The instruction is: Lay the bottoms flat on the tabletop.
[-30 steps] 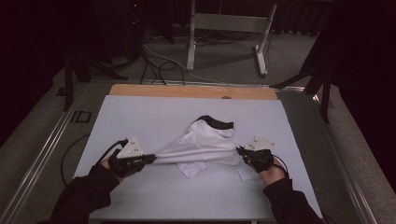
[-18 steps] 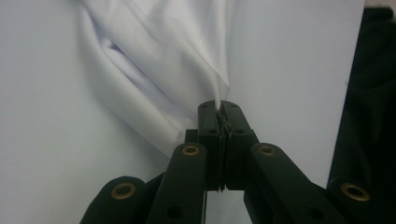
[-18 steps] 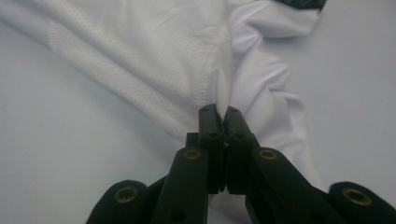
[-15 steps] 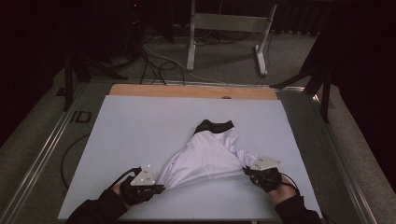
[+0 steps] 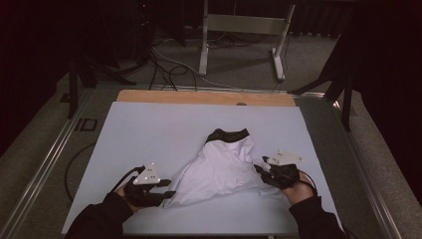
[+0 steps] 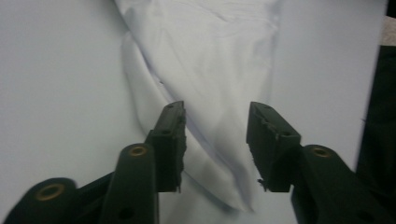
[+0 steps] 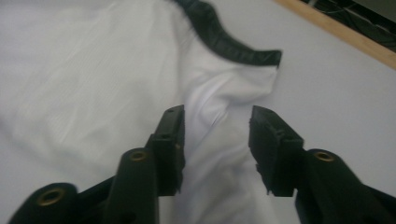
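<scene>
Left gripper (image 5: pixel 166 188): jaws parted, having just been opening; in its own view (image 6: pixel 215 140) a pointed corner of the shirt (image 6: pixel 210 70) lies between the pads, but neither pad presses on it. Released.

Right gripper (image 5: pixel 260 167): jaws likewise parted and just opened; in its own view (image 7: pixel 215 140) a bunched fold of the shirt (image 7: pixel 93 93) sits in the gap, untouched by the pads. Released.

Garment: white shirt (image 5: pixel 219 169) with a dark collar (image 5: pixel 228 135), lying on the pale sheet (image 5: pixel 164 129) that covers the table (image 5: pixel 199 97). The collar points away from the person; the cloth fans out toward the near edge, one corner just by each gripper. The body is creased, and the right side near the collar (image 7: pixel 224 42) is rucked up rather than flat.

Step in hand, by judgement: a spread-and-lay-down has ended; both corners are set down and the grip is let go. The shirt is roughly opened out but not yet smooth.

Next move, by judgement: both hands should draw clear without dragging the corners, then pick new hold points. The rucked fold below the collar on the right looks the likeliest place. A grip there calls for closing on a single layer at the edge, then pulling outward, level with the sheet.

Risk: pinching two layers would deepen the crease.
</scene>
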The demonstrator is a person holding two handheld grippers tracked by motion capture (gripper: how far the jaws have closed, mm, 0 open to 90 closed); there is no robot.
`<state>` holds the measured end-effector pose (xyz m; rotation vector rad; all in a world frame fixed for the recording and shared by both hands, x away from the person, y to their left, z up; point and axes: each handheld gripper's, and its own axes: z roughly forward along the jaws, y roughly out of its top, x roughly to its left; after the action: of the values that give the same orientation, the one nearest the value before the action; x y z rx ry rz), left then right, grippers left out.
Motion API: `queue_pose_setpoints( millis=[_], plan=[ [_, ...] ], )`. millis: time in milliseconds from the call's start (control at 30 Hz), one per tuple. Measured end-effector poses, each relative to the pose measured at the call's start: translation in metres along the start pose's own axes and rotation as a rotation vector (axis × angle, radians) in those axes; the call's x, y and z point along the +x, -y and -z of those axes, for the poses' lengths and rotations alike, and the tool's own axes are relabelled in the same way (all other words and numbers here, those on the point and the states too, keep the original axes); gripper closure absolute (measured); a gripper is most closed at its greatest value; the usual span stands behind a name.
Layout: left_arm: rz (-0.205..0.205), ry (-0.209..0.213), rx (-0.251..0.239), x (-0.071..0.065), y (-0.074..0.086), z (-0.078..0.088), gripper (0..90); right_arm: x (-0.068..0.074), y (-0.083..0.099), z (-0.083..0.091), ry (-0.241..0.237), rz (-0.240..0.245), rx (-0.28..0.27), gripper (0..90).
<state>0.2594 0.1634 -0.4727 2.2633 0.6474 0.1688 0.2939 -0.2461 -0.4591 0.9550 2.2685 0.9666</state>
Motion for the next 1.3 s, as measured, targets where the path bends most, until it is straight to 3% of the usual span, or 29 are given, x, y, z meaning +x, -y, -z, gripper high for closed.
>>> queue_pose_setpoints(
  millis=[167, 200, 233, 400, 500, 600, 700, 767, 833, 1033, 1067, 1167, 1300],
  plan=[
    [0.006, 0.001, 0.018, 0.006, -0.002, -0.018, 53.8, -0.011, -0.008, -0.032, 0.0, -0.065, 0.021, 48.8],
    [0.005, -0.008, 0.026, 0.009, -0.002, -0.023, 53.8, -0.011, -0.008, -0.032, 0.0, -0.065, 0.021, 48.8],
    [0.017, -0.019, 0.043, 0.016, -0.002, -0.031, 54.2, -0.012, -0.008, -0.046, -0.001, -0.069, 0.05, 48.0],
    [0.044, -0.067, 0.068, 0.033, -0.004, -0.045, 54.1, -0.01, 0.002, -0.072, -0.017, -0.085, 0.129, 47.7],
    [0.054, -0.071, 0.086, 0.04, -0.005, -0.055, 54.1, -0.009, 0.008, -0.079, -0.029, -0.074, 0.176, 57.2],
    [0.052, -0.066, 0.087, 0.042, -0.007, -0.062, 55.2, -0.009, 0.008, -0.078, -0.027, -0.052, 0.183, 74.9],
    [0.054, -0.053, 0.087, 0.044, -0.01, -0.064, 67.6, -0.008, 0.008, -0.078, -0.039, -0.019, 0.183, 84.4],
    [0.053, -0.044, 0.084, 0.045, -0.011, -0.064, 85.9, -0.007, 0.007, -0.077, -0.033, -0.012, 0.181, 85.4],
    [0.052, -0.051, 0.084, 0.044, -0.011, -0.063, 88.6, -0.007, 0.007, -0.074, -0.025, -0.005, 0.173, 85.6],
    [0.061, -0.098, 0.053, 0.046, -0.005, -0.028, 89.4, -0.015, 0.01, -0.063, 0.003, -0.021, 0.148, 85.6],
    [0.061, -0.098, 0.053, 0.046, -0.005, -0.028, 89.4, -0.016, 0.011, -0.061, 0.012, -0.027, 0.146, 85.6],
    [0.078, -0.141, 0.056, 0.047, 0.009, -0.003, 89.4, -0.02, 0.014, -0.057, 0.024, -0.03, 0.147, 85.6],
    [0.11, -0.154, 0.055, 0.047, 0.024, 0.015, 89.4, -0.024, 0.017, -0.051, 0.023, -0.042, 0.141, 85.6]
  ],
)
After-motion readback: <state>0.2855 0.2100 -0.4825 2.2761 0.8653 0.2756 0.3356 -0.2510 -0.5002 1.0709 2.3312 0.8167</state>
